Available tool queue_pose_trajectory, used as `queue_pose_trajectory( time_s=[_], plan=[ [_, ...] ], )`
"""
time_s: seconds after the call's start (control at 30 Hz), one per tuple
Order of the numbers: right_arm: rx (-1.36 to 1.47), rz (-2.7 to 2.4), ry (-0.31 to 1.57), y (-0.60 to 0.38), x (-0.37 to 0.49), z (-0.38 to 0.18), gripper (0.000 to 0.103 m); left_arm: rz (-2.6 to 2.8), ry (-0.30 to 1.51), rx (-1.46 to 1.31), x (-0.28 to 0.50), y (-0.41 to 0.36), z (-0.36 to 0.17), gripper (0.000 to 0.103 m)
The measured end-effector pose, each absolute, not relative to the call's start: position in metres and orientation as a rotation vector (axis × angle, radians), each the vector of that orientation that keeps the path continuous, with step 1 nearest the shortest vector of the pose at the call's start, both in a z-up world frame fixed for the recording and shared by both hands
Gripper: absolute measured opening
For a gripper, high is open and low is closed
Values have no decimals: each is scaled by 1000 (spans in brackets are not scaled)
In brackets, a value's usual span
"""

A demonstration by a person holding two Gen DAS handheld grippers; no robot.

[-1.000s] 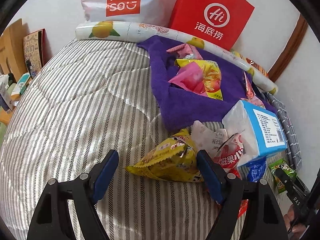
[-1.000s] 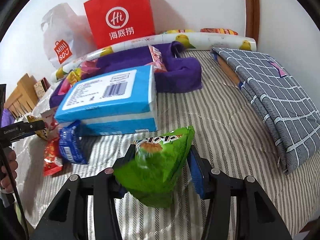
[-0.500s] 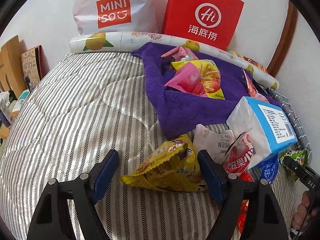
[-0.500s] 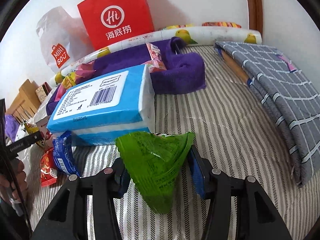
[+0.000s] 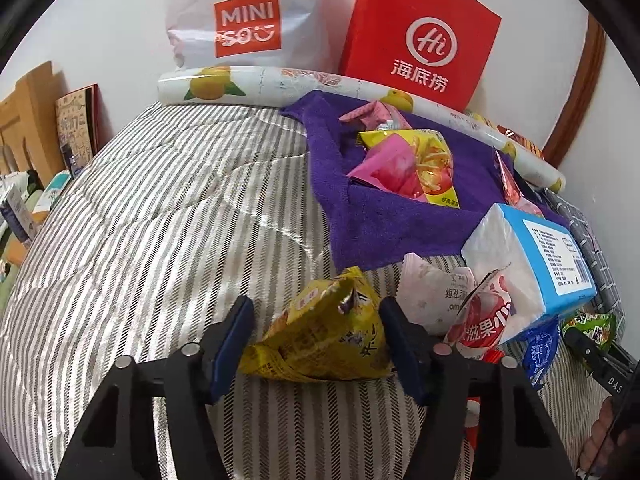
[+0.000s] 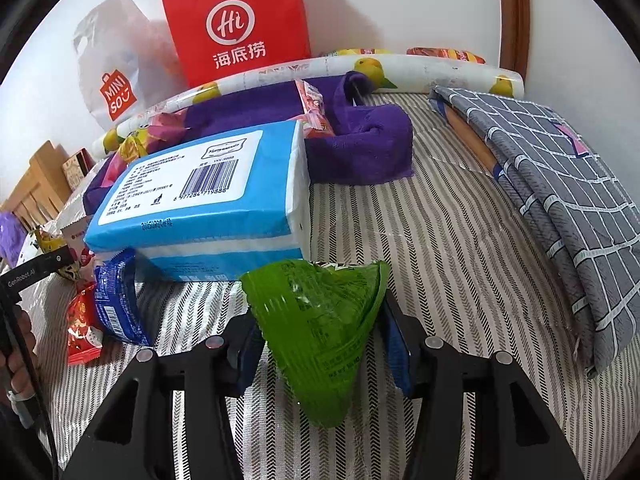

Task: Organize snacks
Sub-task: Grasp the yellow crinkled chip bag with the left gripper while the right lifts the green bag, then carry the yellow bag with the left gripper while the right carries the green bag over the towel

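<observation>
The left gripper (image 5: 316, 344) stands spread wide around a yellow snack bag (image 5: 324, 340), which lies on the striped bedcover (image 5: 160, 216). The right finger seems to touch the bag's edge; the left finger stands just apart from it, so the bag is framed but not clamped. At two o'clock from this bag lie a white packet (image 5: 432, 296) and a red-and-white snack packet (image 5: 484, 320), both against the blue tissue pack (image 5: 536, 264). At twelve o'clock, a purple towel (image 5: 360, 208) holds a pink-and-yellow snack bag (image 5: 408, 164).

The right gripper (image 6: 320, 340) grips a green snack bag (image 6: 320, 320) between its blue pads, with the bag's point hanging down over the bedcover. Directly at twelve o'clock from it sits the tissue pack (image 6: 200, 196), label up. At nine o'clock lie a small blue packet (image 6: 116, 304) and a red packet (image 6: 82, 328). A folded grey checked cloth (image 6: 560, 184) lies at two o'clock.

Along the wall at the far edge of the bed stand a red paper bag (image 6: 236, 20) and a white shopping bag (image 5: 244, 20), behind a fruit-printed roll (image 5: 248, 84).
</observation>
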State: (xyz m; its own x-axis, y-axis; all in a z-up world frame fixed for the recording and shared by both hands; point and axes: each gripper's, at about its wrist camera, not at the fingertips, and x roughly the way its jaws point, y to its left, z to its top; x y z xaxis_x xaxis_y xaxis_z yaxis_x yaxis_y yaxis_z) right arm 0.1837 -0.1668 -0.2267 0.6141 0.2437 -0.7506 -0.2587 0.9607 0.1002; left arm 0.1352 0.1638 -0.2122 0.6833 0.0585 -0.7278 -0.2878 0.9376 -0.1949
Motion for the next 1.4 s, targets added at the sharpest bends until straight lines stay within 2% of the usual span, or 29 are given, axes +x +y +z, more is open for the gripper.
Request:
queue_pose_trajectory(
  time_s=[0.3, 0.63, 1.4],
  plan=[
    [-24, 264, 857, -165, 171, -222, 49, 202, 777, -318, 110, 175, -188, 56],
    [27, 292, 791, -167, 145, -177, 48, 143, 722, -343, 92, 168, -149, 56],
    [29, 324, 726, -151, 126, -116, 48, -15, 706, -342, 109, 119, -104, 56]
  ],
)
